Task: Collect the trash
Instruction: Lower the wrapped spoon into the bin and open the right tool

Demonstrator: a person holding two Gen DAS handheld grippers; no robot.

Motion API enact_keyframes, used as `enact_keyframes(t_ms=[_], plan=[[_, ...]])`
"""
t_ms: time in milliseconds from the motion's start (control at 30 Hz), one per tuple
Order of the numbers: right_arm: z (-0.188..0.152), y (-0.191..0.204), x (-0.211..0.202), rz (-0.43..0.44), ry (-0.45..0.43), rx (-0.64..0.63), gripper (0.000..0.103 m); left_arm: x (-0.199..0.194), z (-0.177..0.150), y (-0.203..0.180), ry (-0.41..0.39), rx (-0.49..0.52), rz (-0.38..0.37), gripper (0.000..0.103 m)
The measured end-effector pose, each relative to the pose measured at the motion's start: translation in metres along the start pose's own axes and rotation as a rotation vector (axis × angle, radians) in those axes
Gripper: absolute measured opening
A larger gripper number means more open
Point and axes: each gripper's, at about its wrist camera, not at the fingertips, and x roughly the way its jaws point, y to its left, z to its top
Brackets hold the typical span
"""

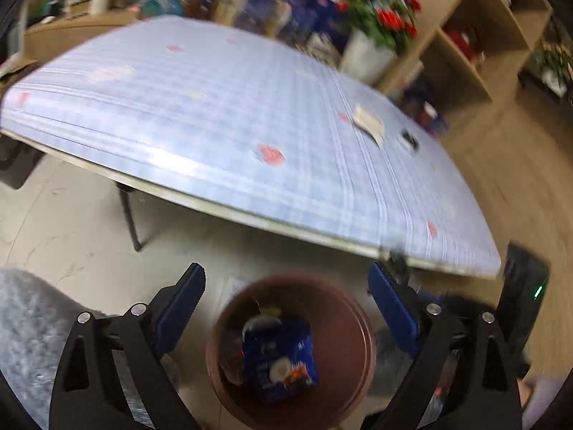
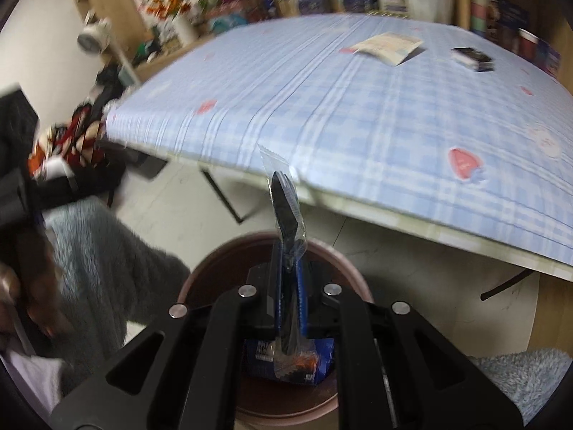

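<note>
Meanwhile, a wrapped black fork (image 2: 286,215) is clamped in the right tool (image 2: 288,268) above the bin (image 2: 200,272), while the left tool (image 1: 286,286) is held wide and empty.

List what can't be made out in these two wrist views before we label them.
- Left wrist: bin bottom cut off by the frame edge; blue packet print blurred.
- Right wrist: right hand-held gripper and wrapped black utensil hide most of the bin's inside.
- Both: flat packet and small dark item on table too small, blurred.
</note>
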Motion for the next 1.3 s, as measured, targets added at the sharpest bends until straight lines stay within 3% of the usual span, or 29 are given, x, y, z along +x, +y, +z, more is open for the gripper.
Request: enact_keyframes(t_ms=[100,433,667,733,967,1033,1167,1300], plan=[[-0.005,0.012,0.020,-0.002,0.081,-0.055,0.011,-0.004,0.002,0.002,-0.053,-0.006,0.029,0.091],[-0.029,0.014,0.091,-0.016,0.410,-0.075,0.011,-0.007,-0.001,-0.005,-0.081,0.077,0.027,0.091],[-0.037,0.015,0.103,-0.013,0.482,-0.066,0.014,-0.004,0.000,0.005,-0.077,0.033,0.038,0.091],[-0.036,0.015,0.103,-0.012,0.486,-0.059,0.033,-0.004,0.001,0.006,-0.076,0.027,0.041,0.091],[-0.032,0.012,0.093,-0.022,0.429,-0.065,0.067,-0.003,0.000,0.003,-0.077,0.043,0.047,0.091],[-0.029,0.013,0.087,-0.031,0.399,-0.072,0.085,-0.004,0.000,0.002,-0.081,0.046,0.049,0.091],[-0.019,0.018,0.071,-0.026,0.322,-0.093,0.095,-0.003,0.000,0.003,-0.080,0.043,0.058,0.091],[-0.013,0.019,0.056,-0.030,0.256,-0.105,0.097,-0.004,-0.001,0.004,-0.082,0.037,0.076,0.091]])
